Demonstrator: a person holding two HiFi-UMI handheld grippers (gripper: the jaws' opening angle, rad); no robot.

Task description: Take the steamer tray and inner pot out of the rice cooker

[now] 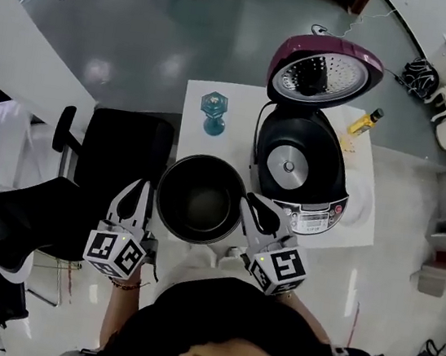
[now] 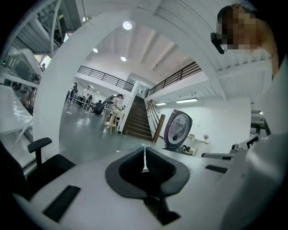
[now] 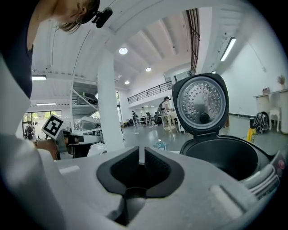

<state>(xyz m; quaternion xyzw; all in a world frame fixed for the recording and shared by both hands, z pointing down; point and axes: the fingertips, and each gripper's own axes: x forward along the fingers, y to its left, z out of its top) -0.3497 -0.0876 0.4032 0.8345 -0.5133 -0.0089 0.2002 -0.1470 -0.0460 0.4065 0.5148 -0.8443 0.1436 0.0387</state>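
Note:
The black inner pot (image 1: 201,201) is out of the cooker, at the front left corner of the white table (image 1: 242,102); whether it rests there I cannot tell. The rice cooker (image 1: 302,172) stands open, its maroon lid (image 1: 325,68) raised and a silver plate on its bare floor. I see no steamer tray. My left gripper (image 1: 140,194) is beside the pot's left rim and my right gripper (image 1: 253,207) beside its right rim. In the left gripper view the left gripper (image 2: 144,155) is shut on nothing. In the right gripper view the right gripper (image 3: 141,157) shows only a thin slit, the cooker (image 3: 225,155) beyond.
A blue glass (image 1: 214,113) stands at the table's back left and a yellow bottle (image 1: 365,121) at its back right. Black office chairs (image 1: 119,154) crowd the floor left of the table. The cooker's cord runs off behind the lid.

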